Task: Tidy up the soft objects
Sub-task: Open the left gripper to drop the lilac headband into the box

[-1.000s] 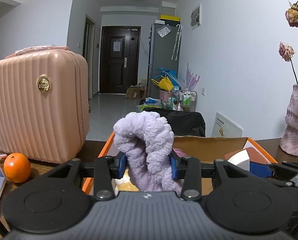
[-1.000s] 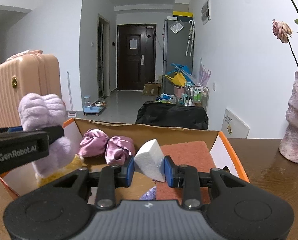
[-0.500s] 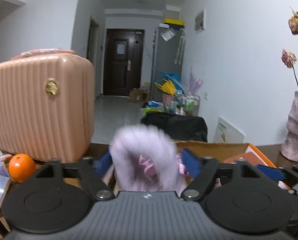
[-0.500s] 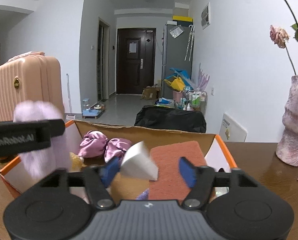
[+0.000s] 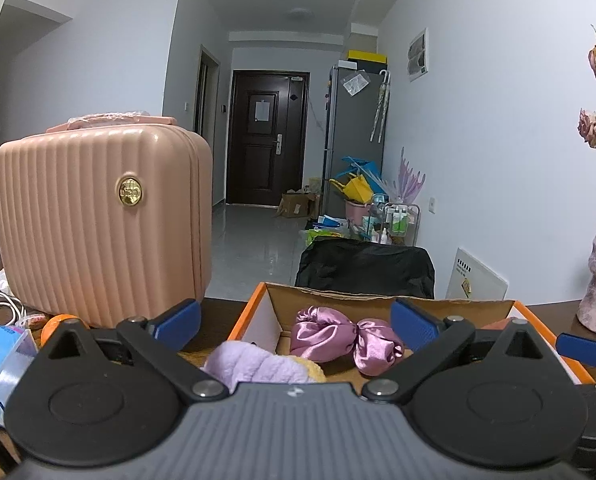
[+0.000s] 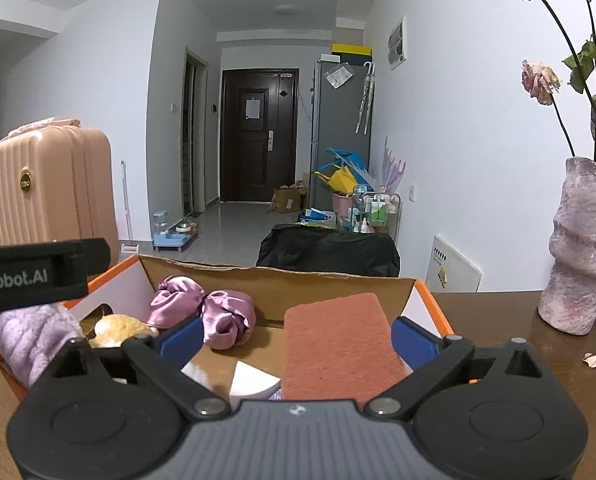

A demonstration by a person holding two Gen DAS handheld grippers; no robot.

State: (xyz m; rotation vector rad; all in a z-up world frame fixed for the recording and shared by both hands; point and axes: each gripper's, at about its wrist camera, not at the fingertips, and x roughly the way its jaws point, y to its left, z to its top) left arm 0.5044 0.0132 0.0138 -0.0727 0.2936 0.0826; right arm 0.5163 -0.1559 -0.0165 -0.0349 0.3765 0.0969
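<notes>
Soft objects: lavender plush piece (image 5: 254, 362), white foam wedge (image 6: 254, 384), satin scrunchies (image 5: 344, 336), terracotta sponge (image 6: 340, 350), yellow plush bit (image 6: 116, 328); all in the orange-rimmed cardboard box (image 6: 276, 286) on the brown surface (image 6: 510, 320).
Change, left: a second ago the left tongs (image 5: 294, 320) pinched the lavender plush piece upright; it now lies slumped at the box's near-left corner.
Change, right: the right tongs (image 6: 296, 336) pinched the white foam wedge a second ago; it now rests on the box floor beside the sponge.
Tongs, left: jaws opening, spread wide, nothing pressed between the blue pads.
Tongs, right: jaws opening, spread wide; the sponge shows between the pads, but neither pad presses on it (a gap shows on the left, the right is closer).
Position, plush: below the left tongs, between the jaws and toward the left pad.
Position, wedge: below the right tongs, just left of centre.
Meaning for task: both items look delivered; the drop step appears complete.
Bystanders: pink ribbed case (image 5: 102, 224), orange (image 5: 56, 324), mauve vase (image 6: 582, 248).
</notes>
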